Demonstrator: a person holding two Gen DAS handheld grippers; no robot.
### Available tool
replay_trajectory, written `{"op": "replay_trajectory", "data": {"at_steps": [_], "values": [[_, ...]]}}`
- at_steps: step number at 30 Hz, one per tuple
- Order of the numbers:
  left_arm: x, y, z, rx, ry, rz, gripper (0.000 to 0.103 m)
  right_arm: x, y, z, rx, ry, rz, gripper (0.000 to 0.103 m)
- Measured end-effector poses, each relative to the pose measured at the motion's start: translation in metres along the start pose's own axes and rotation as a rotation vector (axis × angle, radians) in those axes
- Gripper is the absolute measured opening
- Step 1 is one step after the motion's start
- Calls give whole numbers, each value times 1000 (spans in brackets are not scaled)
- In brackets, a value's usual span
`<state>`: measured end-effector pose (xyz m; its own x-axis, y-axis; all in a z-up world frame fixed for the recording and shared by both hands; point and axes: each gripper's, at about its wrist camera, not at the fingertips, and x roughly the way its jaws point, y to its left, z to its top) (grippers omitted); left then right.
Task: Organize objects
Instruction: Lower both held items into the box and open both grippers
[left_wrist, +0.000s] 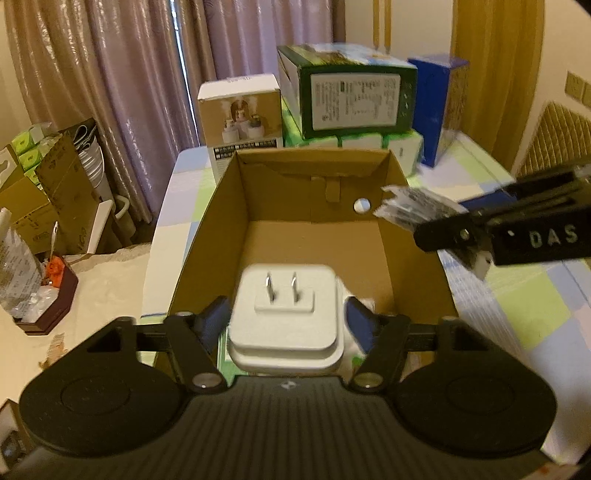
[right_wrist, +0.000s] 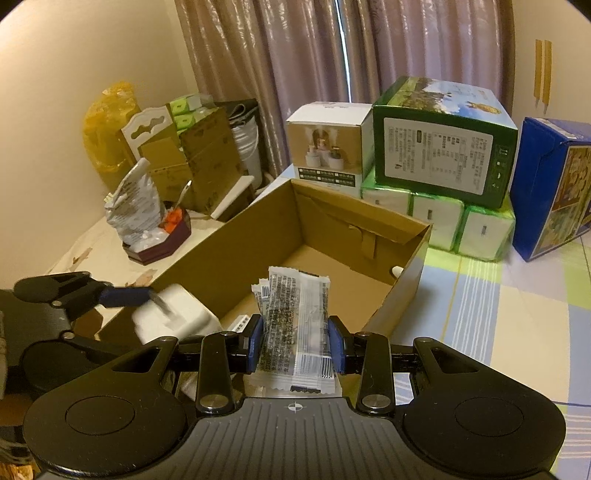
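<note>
Left wrist view: left gripper clamps white charger between fingers, above near rim of cardboard box. Right gripper pinches snack packets over box. Risk: grippers converge, could collide; early release drops charger outside rim.

Cardboard box interior seemingly clear.

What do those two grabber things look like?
Both are black plastic. The left gripper and right gripper each have a ribbed body, two round discs at the sides, silver screws, and blue pads on the fingers. White letters "DAS" mark the right one's side. No cables or sleeves show.
</note>
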<state>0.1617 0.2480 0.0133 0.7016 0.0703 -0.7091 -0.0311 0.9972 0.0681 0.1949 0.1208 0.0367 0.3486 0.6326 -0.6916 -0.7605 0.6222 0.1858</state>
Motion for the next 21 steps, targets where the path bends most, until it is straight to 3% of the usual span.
{"op": "replay_trajectory", "data": {"at_steps": [21], "values": [[-4, 11, -11, 9, 47, 38, 82, 8, 10, 1, 21, 8, 35, 34]]}}
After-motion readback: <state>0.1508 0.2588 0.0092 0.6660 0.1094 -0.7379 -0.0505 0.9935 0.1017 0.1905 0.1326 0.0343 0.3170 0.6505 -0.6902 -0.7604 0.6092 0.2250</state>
